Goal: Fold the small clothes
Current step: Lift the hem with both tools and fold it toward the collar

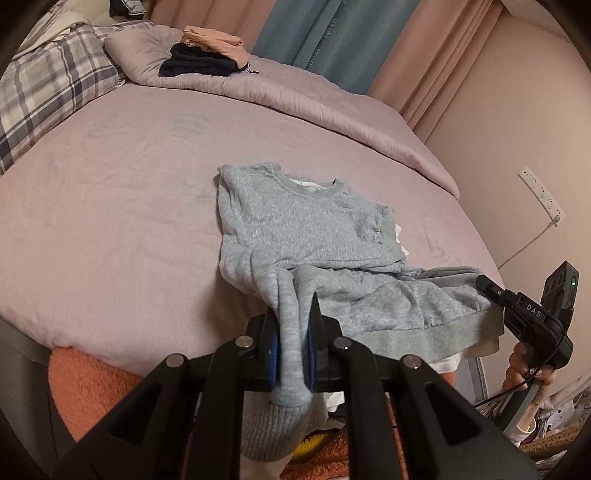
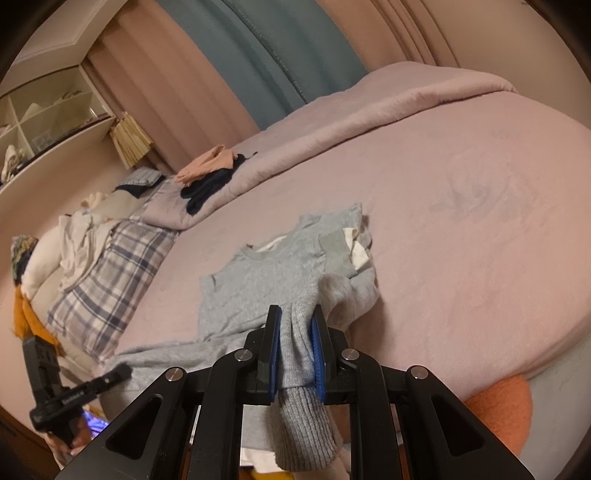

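A small grey sweatshirt (image 1: 306, 225) lies on the pink bed (image 1: 110, 221), collar away from me, its lower part bunched at the near edge. My left gripper (image 1: 293, 332) is shut on the sweatshirt's left sleeve; the ribbed cuff (image 1: 273, 432) hangs below the fingers. In the right wrist view the sweatshirt (image 2: 258, 280) lies ahead, and my right gripper (image 2: 295, 332) is shut on the right sleeve, its ribbed cuff (image 2: 306, 432) hanging down. The right gripper also shows in the left wrist view (image 1: 517, 306) at the hem's right corner. The left gripper appears in the right wrist view (image 2: 74, 391) at lower left.
A folded quilt (image 1: 295, 88) runs along the far side of the bed, with peach and dark clothes (image 1: 207, 51) on it. A plaid pillow (image 1: 48, 85) lies at far left. An orange fuzzy cushion (image 1: 92, 380) sits below the bed edge. Curtains (image 1: 332, 33) hang behind.
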A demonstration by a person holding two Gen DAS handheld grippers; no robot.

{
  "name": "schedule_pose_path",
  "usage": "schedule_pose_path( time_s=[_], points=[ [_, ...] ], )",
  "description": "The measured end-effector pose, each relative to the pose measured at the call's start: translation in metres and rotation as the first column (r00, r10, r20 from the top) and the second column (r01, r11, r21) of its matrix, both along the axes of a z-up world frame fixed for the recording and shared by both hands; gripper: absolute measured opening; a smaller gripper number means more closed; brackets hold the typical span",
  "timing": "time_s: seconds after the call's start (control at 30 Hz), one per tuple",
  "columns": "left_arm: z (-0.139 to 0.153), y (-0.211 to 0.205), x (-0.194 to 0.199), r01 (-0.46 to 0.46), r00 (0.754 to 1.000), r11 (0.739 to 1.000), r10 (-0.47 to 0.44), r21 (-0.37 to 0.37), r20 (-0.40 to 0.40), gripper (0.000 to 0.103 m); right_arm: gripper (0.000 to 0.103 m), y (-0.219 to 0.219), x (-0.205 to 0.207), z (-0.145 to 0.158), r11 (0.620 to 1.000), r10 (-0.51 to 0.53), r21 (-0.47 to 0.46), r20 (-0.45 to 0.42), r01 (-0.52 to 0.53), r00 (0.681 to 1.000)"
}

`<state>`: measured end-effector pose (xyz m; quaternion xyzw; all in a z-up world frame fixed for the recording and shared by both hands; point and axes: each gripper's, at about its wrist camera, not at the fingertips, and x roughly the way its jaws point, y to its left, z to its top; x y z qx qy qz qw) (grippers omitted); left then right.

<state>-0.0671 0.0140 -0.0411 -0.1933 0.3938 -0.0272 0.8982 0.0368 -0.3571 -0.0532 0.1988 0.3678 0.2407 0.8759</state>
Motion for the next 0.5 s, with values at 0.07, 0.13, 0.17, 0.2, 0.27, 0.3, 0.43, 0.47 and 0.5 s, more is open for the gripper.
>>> schedule_pose_path(
  time_s=[0.07,0.13,0.17,0.2,0.27,0.3,0.43,0.47,0.5],
  points=[
    [0.002,0.001,0.005,0.007,1.0,1.0,-0.007,0.002,-0.003,0.011,0.017,0.003,0.003,0.001,1.0,0.003,0.0,-0.013,-0.003,1.0],
    [0.003,0.001,0.01,0.011,1.0,1.0,-0.011,0.006,-0.007,0.011,0.017,0.006,0.005,0.002,1.0,-0.001,-0.017,-0.019,0.001,1.0],
    [0.004,0.002,0.013,0.011,1.0,1.0,-0.011,0.006,-0.01,0.011,0.017,0.009,0.007,0.004,0.999,-0.001,-0.032,-0.023,0.0,1.0],
    [0.004,0.003,0.016,0.009,1.0,1.0,-0.009,0.007,-0.013,0.011,0.017,0.011,0.01,0.007,0.999,0.001,-0.045,-0.027,-0.003,1.0],
    [0.005,0.003,0.02,0.009,1.0,1.0,-0.009,0.01,-0.013,0.011,0.017,0.015,0.014,0.011,0.998,0.011,-0.058,-0.028,-0.013,1.0],
    [0.005,0.004,0.022,0.009,1.0,1.0,-0.009,0.012,-0.013,0.011,0.017,0.016,0.015,0.013,0.998,0.014,-0.064,-0.028,-0.016,1.0],
    [0.005,0.007,0.032,0.011,1.0,1.0,-0.011,0.013,-0.028,0.011,0.017,0.019,0.029,0.014,0.998,0.011,-0.065,-0.042,-0.014,0.999],
    [0.005,0.008,0.035,0.012,0.999,1.0,-0.012,0.014,-0.035,0.011,0.017,0.018,0.032,0.013,0.998,0.01,-0.061,-0.046,-0.013,0.999],
    [0.005,0.008,0.038,0.012,0.999,1.0,-0.012,0.016,-0.04,0.011,0.017,0.018,0.035,0.012,0.998,0.007,-0.055,-0.05,-0.01,0.999]
  ],
)
